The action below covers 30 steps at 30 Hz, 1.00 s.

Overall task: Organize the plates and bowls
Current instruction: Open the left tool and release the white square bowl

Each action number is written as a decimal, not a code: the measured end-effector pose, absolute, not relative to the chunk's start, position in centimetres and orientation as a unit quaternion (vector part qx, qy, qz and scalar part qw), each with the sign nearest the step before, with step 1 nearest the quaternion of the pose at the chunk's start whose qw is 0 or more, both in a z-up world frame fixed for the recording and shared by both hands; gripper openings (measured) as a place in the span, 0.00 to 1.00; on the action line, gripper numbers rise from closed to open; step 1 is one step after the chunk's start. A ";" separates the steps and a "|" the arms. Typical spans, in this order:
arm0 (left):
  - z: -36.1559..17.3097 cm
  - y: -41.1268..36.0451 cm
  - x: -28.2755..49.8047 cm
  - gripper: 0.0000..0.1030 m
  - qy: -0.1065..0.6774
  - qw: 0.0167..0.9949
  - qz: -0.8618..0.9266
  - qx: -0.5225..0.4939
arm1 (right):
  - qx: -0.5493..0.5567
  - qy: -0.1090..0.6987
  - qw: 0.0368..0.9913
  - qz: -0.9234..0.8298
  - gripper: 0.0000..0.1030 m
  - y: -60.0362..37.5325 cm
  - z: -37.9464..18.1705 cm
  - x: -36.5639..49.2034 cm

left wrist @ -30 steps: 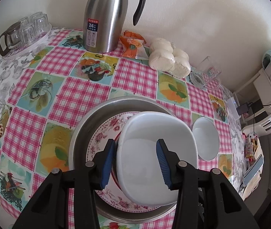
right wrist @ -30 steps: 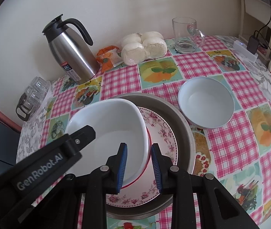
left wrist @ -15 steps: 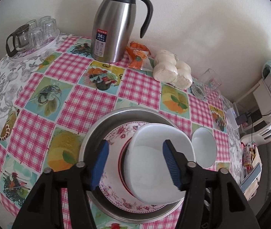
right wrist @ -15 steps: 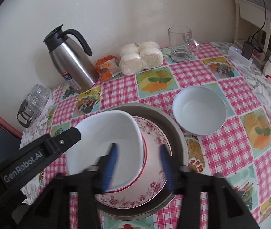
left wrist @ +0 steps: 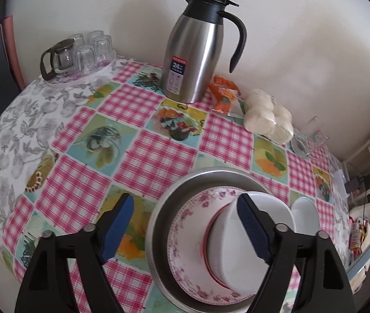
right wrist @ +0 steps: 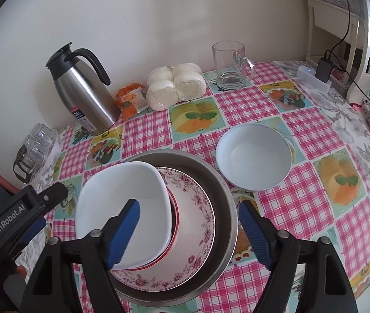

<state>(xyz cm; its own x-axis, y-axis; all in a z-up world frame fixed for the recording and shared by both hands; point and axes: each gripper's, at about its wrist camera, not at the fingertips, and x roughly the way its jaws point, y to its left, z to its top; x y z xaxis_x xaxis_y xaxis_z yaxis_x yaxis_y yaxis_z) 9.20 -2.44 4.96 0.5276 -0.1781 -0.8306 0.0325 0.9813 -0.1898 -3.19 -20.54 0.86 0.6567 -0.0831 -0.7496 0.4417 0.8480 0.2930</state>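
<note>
The left gripper (left wrist: 185, 229) was opening wide, gripping nothing. Just right of it, the square white bowl (right wrist: 122, 208) sat on the floral plate (right wrist: 195, 224) inside the steel pan (right wrist: 218, 182). The right gripper (right wrist: 188, 229) was also opening, empty-jawed; beyond its right finger stood the round white bowl (right wrist: 254, 157).

Both wrist views look steeply down, close; both share the stacked dishes (left wrist: 224, 245).

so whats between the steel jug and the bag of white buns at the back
An orange snack packet lies between the steel jug and the bag of white buns, close against the wall. Both wrist views show it, the right most clearly.
</note>
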 end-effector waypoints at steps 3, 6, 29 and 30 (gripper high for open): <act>4.9 -2.4 9.2 0.90 0.478 0.874 -0.056 -0.069 | 0.228 0.385 0.881 -0.155 0.91 -20.6 0.9 -3.2; 5.0 -2.5 9.2 0.90 0.476 0.875 -0.053 -0.067 | 0.225 0.382 0.882 -0.159 0.95 -20.7 0.9 -3.2; 5.0 -5.3 8.3 0.91 0.479 0.873 -0.082 -0.038 | 0.254 0.372 0.872 -0.192 1.00 -25.1 0.9 -4.6; 5.1 -5.5 8.2 0.91 0.477 0.874 -0.084 -0.037 | 0.257 0.371 0.871 -0.195 1.00 -25.5 0.8 -4.7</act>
